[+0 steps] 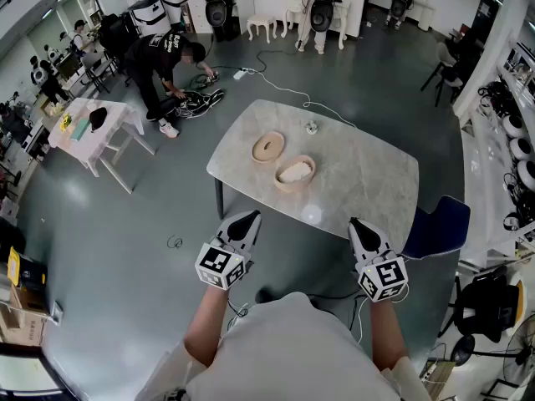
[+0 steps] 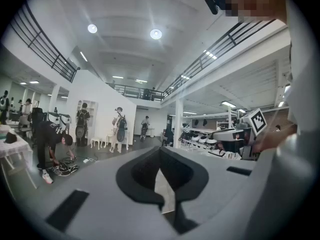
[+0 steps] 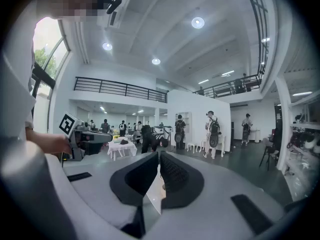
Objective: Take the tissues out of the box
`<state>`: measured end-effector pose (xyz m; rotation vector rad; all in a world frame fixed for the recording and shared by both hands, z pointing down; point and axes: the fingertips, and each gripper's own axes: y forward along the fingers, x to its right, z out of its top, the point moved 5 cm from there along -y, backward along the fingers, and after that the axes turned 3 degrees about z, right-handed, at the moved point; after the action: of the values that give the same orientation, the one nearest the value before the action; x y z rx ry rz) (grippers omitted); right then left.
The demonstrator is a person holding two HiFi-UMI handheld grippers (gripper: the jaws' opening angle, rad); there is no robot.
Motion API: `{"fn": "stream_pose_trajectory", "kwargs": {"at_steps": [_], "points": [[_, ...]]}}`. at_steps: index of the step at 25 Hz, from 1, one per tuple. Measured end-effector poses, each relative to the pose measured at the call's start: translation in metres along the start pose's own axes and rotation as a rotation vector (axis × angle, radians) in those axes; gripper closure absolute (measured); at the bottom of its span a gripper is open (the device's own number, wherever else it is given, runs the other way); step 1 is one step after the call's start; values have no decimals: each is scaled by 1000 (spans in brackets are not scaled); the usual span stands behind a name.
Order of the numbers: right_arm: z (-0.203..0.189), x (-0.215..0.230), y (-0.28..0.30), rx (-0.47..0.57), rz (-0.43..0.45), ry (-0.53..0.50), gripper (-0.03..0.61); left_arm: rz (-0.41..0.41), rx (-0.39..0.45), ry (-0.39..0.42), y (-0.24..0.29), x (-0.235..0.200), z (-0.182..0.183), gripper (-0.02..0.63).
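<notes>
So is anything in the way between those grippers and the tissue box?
Nothing visible. Only bare table lies between the left gripper, the right gripper and the open box; its lid sits beside it, farther away.

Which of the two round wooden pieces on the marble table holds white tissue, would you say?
The round wooden box nearer the person; the other round piece shows only a slot.

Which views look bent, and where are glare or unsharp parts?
Head view: lines bend toward the edges; lamp glare on the table and the floor. Left gripper view: round fisheye frame, dark corners; the left tool looks soft up close. Right gripper view: same round frame; the window is partly washed out.
</notes>
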<state>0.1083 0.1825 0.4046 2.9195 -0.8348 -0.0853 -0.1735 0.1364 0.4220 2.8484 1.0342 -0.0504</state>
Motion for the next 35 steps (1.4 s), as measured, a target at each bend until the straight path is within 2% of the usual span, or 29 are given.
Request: {"fn": "stream_pose_trajectory", "kwargs": {"at_steps": [16,22,32,35], "points": [[5,-13,7,-3,5,-14,541,-1,-2,-10,-8,-8,0,604],[-2,-15,15,-21,-35,38,540,-1,-23,13,-9,-15,-6,604],[-10,-31,26,-51,-85,70,540,-48,-17,16,-15,-31,-11,601],[-9,-43,32,-51,-89,64,540,-55,-22,8,-19,-40,-14,581]]}}
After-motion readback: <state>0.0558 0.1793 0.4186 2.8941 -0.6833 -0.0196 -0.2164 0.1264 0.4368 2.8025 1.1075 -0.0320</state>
